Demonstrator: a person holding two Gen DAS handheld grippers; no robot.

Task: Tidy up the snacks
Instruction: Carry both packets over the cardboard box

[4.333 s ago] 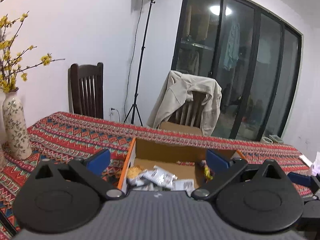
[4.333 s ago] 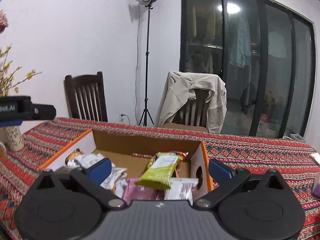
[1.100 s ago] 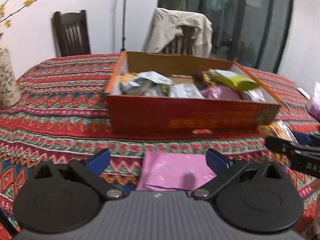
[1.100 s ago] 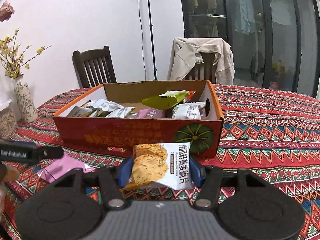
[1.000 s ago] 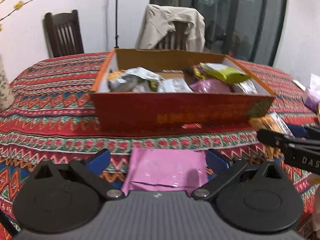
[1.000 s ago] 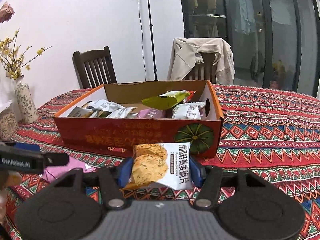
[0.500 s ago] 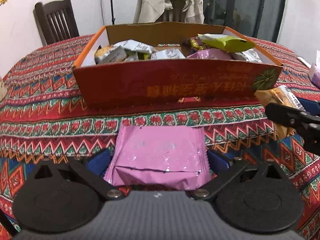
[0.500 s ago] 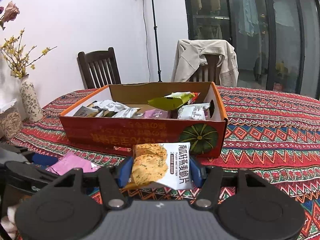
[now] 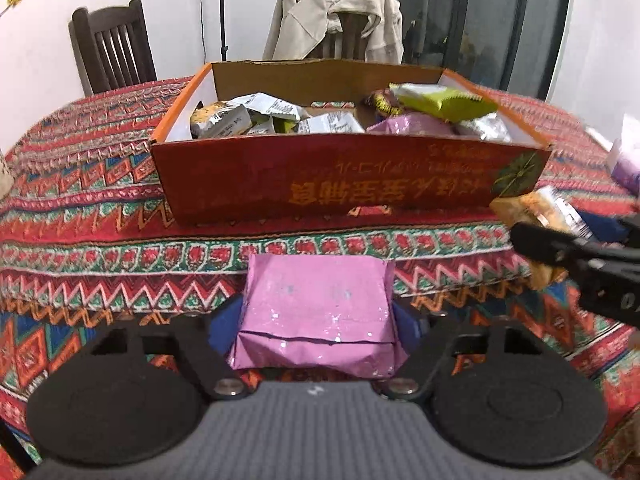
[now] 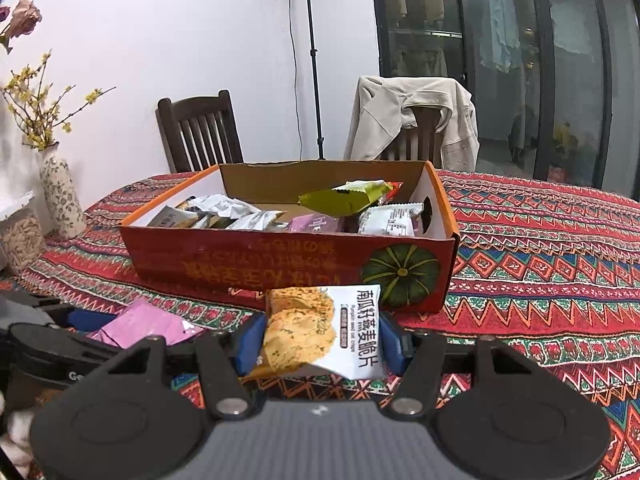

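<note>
A pink snack packet (image 9: 316,312) lies on the patterned tablecloth in front of the orange cardboard box (image 9: 320,184). My left gripper (image 9: 316,328) straddles it, its jaws closing, the blue pads touching both sides of the packet. My right gripper (image 10: 320,340) is shut on a white and orange oat-crisp packet (image 10: 320,332), held above the cloth near the box's pumpkin-printed corner. The box (image 10: 280,264) holds several wrapped snacks, among them a green packet (image 10: 344,198). The pink packet (image 10: 148,324) also shows at lower left in the right wrist view.
A flowered vase (image 10: 60,196) and a jar (image 10: 20,240) stand at the table's left end. Two wooden chairs are behind the table, one (image 10: 416,116) draped with a beige jacket. A purple pack (image 9: 628,160) lies at the far right.
My left gripper came down to the pink packet and its jaws closed in from wide apart onto the packet's sides. The right gripper stayed put with its packet.
</note>
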